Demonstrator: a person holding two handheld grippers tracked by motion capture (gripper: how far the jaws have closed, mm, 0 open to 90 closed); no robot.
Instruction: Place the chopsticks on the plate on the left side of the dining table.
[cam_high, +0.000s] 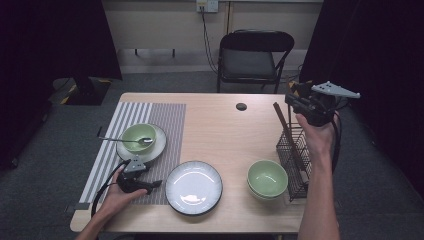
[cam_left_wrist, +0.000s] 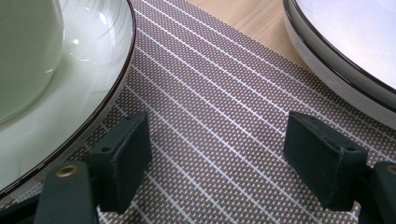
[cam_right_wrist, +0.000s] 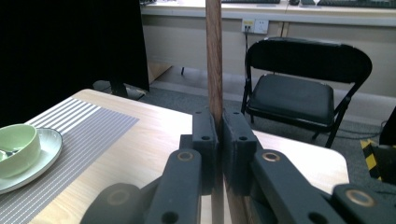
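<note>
Between my right gripper's (cam_high: 295, 102) pads, seen from the high view, sits a brown wooden stick (cam_high: 285, 131), most likely a chopstick; it slants down from the jaws into the wire rack (cam_high: 295, 165) below my hand. My left gripper (cam_high: 150, 186) rests low on the striped mat (cam_high: 165, 120), with a plate (cam_high: 194, 187) just to its right and a bowl (cam_high: 138, 137) on a second plate ahead of it. Two stacked bowls (cam_high: 267, 178) stand beside the rack, under my right forearm.

Along my left gripper's (cam_left_wrist: 217, 163) jaws, they stand well apart with nothing but mat (cam_left_wrist: 219, 102) between them; one plate rim (cam_left_wrist: 100, 107) curves past the left pad, another (cam_left_wrist: 336, 60) past the right.

From my right gripper's (cam_right_wrist: 219, 140) camera, the jaws are clamped on the stick (cam_right_wrist: 214, 56), which rises straight up out of the pads and runs down behind them.

I judge the stick light, stiff and smooth, so thin that it can pivot or slide in a flat pinch. The grip looks to sit partway along its length, which keeps it from swinging. I'd hold it firmly there and lift in line with the stick, so the lower end clears the rack wires without snagging.
</note>
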